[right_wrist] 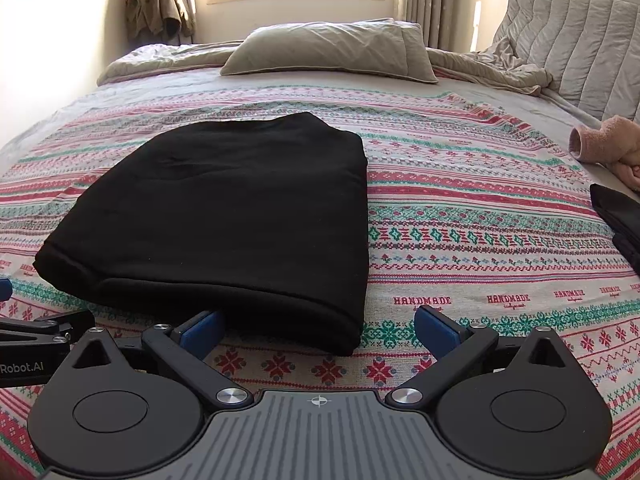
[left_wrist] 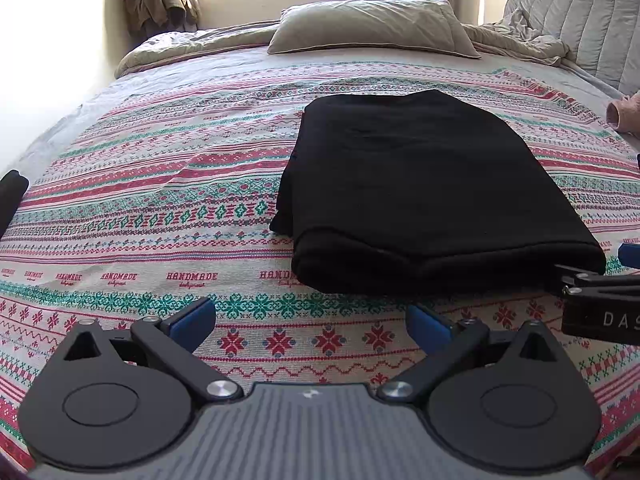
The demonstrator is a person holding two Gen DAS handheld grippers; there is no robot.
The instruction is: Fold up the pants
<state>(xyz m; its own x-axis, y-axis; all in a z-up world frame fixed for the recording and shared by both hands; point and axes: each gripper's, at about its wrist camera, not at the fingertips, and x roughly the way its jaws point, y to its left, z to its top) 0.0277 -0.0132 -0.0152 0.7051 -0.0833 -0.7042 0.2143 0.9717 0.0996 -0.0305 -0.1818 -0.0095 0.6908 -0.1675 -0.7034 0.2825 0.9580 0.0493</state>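
The black pants (left_wrist: 420, 184) lie folded into a thick rectangle on the patterned bedspread (left_wrist: 160, 200). In the right wrist view the pants (right_wrist: 224, 216) sit left of centre. My left gripper (left_wrist: 312, 324) is open and empty, just in front of the folded edge and to its left. My right gripper (right_wrist: 320, 328) is open and empty, right at the near right corner of the pants. The right gripper's body shows at the right edge of the left wrist view (left_wrist: 600, 300).
A beige pillow (right_wrist: 332, 50) and a rumpled duvet (right_wrist: 500, 68) lie at the head of the bed. A pink cloth (right_wrist: 604, 140) and a black item (right_wrist: 618, 216) lie at the right. Clothes (right_wrist: 160, 0) hang by the window.
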